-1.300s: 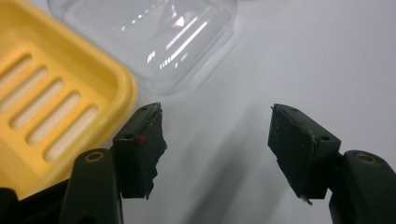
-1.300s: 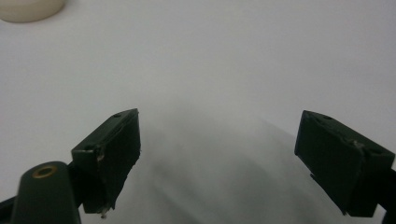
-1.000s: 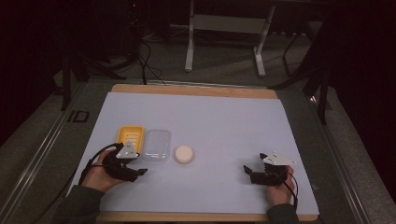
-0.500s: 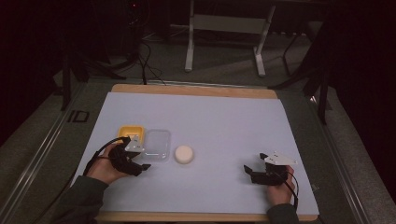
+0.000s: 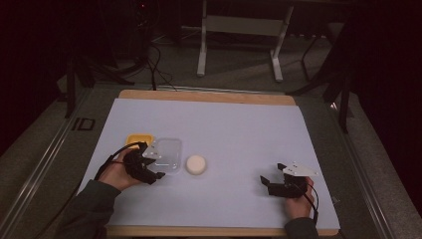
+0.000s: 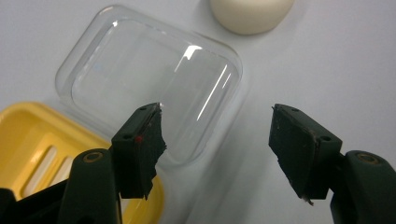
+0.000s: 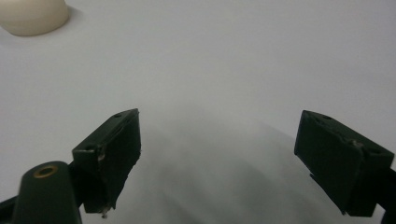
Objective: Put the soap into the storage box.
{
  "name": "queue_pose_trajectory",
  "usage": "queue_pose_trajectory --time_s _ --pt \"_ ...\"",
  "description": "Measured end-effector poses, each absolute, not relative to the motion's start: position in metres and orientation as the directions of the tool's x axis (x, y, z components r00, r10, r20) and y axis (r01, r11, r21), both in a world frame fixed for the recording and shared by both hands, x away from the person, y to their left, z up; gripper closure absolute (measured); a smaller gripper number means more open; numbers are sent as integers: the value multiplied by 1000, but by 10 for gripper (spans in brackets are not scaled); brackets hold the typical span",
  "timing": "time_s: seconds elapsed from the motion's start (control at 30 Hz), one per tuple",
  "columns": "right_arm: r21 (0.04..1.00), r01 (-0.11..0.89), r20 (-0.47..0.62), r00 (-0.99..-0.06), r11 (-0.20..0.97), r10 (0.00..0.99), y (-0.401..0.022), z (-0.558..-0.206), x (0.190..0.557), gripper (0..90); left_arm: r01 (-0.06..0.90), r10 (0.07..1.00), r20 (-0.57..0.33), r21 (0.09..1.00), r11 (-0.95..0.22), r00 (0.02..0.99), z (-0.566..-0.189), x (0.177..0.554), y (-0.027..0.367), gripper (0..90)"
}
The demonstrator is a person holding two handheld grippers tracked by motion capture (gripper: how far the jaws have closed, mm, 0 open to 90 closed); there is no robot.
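My left gripper [image 6: 217, 149] hung with jaws apart over the clear lid [image 6: 149, 84]; a careless pinch could skid it against the yellow dish [image 6: 42, 144].

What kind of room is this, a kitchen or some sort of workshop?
Probably a lab or recording workshop, not a kitchen: a wooden table under a white sheet, black cables on the grey floor, a metal stand's legs behind, and hand-held black grippers working beside a clear plastic lid.
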State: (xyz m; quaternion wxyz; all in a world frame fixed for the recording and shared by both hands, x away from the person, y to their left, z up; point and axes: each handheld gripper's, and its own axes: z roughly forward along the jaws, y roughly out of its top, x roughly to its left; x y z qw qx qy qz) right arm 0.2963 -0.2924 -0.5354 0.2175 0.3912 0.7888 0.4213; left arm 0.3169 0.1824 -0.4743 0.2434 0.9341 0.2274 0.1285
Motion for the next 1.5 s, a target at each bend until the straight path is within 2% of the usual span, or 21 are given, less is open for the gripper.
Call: queue_pose_trajectory --time_s 0.67,0.83,1.5 --pt "833 435 -16 -599 342 801 -292 -535 296 146 321 436 143 483 -814 889 -468 330 161 364" --pt "834 435 -14 -598 339 802 -292 -535 296 146 320 434 129 498 -806 892 -467 333 158 364" --pt "835 436 -13 -596 337 803 -292 -536 297 146 299 393 117 467 -832 912 -465 343 142 343"
